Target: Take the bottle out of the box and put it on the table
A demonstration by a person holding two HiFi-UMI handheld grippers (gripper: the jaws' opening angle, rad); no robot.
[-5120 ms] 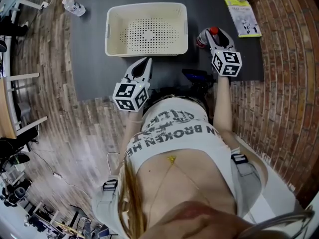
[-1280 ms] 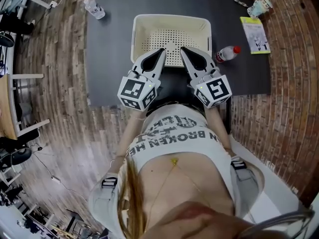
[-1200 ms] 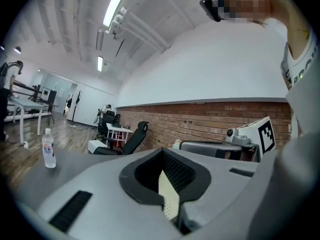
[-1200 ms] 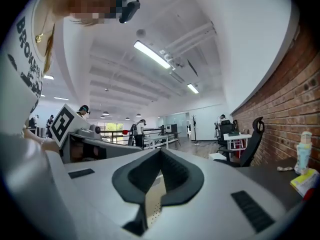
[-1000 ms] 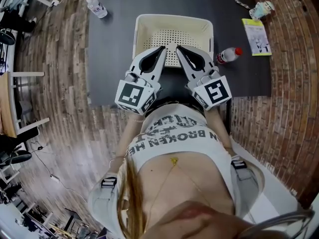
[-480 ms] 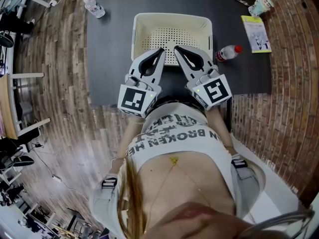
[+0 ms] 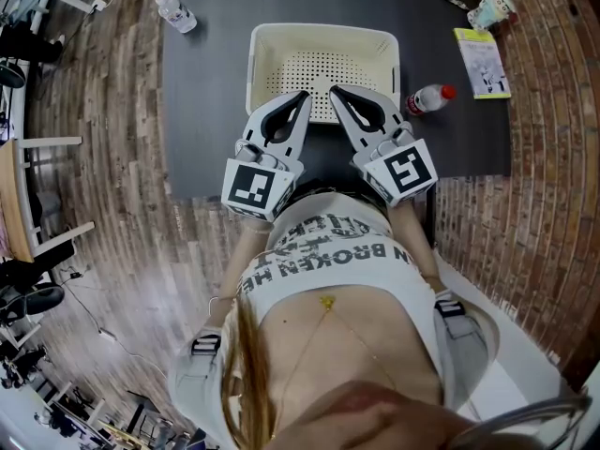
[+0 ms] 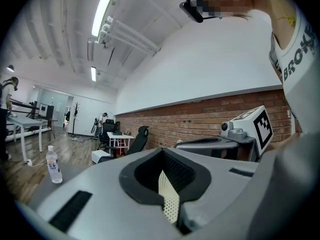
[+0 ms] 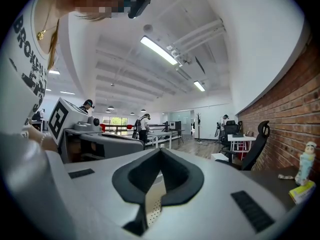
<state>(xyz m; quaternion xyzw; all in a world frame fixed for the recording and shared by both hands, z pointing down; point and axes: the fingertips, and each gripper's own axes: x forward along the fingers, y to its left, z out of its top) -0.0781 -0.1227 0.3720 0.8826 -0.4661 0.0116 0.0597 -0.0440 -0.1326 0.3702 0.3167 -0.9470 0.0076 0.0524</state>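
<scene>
A white bottle with a red cap [image 7: 427, 99] rests on the black table [image 7: 206, 111], just right of the cream perforated basket [image 7: 272, 40]. The basket shows no contents. My left gripper [image 7: 302, 95] and right gripper [image 7: 332, 90] hang side by side over the basket's near edge, tips close together. Both are shut with nothing between the jaws. In the left gripper view the left gripper [image 8: 161, 150] shows a strip of basket [image 8: 170, 204] behind its jaws. The right gripper [image 9: 160, 150] shows the same in its own view. Neither gripper touches the bottle.
A clear water bottle [image 7: 176, 14] stands at the table's far left corner, also seen as a water bottle [image 8: 54, 165] in the left gripper view. A yellow-green booklet [image 7: 484, 64] and a small figurine [image 7: 492, 12] lie at the far right. Brick floor surrounds the table.
Five seconds ago my right gripper was at the red-capped bottle beside the basket; it now sits away from it, next to the left gripper. Over the last second nothing visibly moved.
</scene>
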